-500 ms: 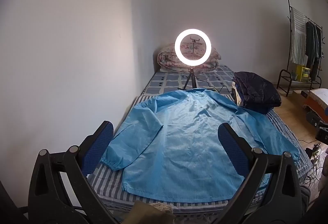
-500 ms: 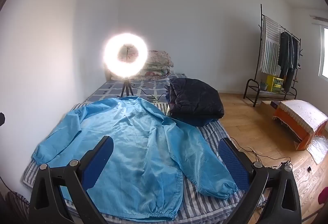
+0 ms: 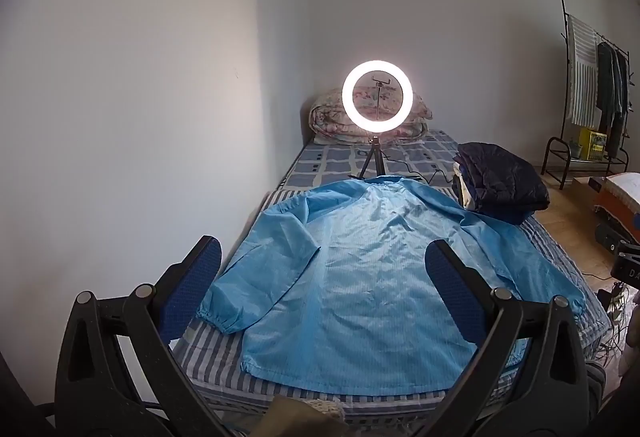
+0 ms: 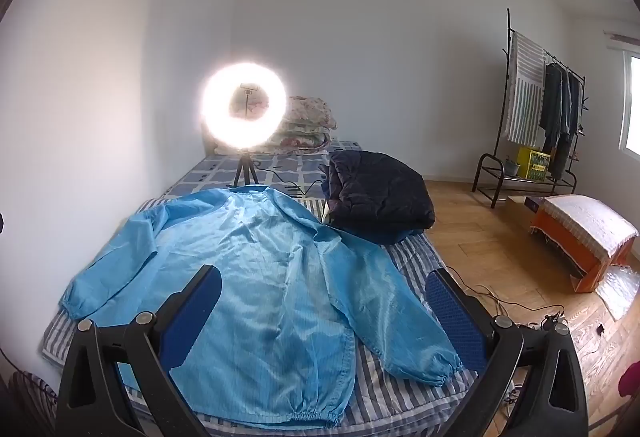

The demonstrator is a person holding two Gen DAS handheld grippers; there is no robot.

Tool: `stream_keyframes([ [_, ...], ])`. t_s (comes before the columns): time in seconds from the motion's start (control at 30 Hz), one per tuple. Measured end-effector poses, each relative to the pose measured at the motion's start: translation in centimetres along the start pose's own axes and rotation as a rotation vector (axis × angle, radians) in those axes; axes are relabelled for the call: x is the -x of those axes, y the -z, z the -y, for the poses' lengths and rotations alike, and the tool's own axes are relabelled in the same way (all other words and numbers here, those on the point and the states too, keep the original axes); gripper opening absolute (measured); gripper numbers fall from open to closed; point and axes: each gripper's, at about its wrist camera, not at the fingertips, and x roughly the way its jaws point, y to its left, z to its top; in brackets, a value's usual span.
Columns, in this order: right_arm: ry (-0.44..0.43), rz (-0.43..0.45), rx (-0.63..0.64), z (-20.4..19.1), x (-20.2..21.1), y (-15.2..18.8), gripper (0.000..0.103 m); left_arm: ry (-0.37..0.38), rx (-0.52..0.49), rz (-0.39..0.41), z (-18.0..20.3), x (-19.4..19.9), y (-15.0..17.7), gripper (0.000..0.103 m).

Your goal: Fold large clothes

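Nothing moved since earlier frames. Blue jacket (image 3: 356, 277) spread flat, ctr frame, on striped bed (image 3: 216, 353). Left gripper (image 3: 320, 289) & right gripper (image 4: 320, 313) both spread wide, empty, hovering at lower frame. Ring light (image 3: 377, 95) upper ctr; dark folded jacket (image 4: 380, 193) mid-right.

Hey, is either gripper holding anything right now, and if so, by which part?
Nothing is held. The left gripper and right gripper both stand open above the blue jacket, clear of it.
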Motion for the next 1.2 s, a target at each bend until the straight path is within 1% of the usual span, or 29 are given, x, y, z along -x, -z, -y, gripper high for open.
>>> stream_keyframes([
  [0.17, -0.002, -0.001, -0.003, -0.1, 0.4, -0.1, 0.103, 0.0, 0.0, 0.003, 0.0, 0.2, 0.0, 0.103],
  [0.33, 0.0, 0.004, -0.005, -0.1, 0.7, 0.1, 0.103, -0.003, 0.0, 0.01, -0.1, 0.7, -1.0, 0.103],
  [0.37, 0.0, 0.004, -0.006, -0.1, 0.7, 0.1, 0.103, -0.004, -0.001, 0.013, 0.0, 1.5, -1.7, 0.103],
  [0.47, 0.001, 0.002, -0.011, 0.2, 0.5, 0.0, 0.103, -0.005, -0.001, 0.017, 0.1, 1.7, -1.9, 0.103],
  [1.2, -0.007, 0.001, -0.018, 0.2, 0.4, -0.2, 0.103, -0.009, 0.001, 0.023, 0.2, 1.8, -2.1, 0.103],
])
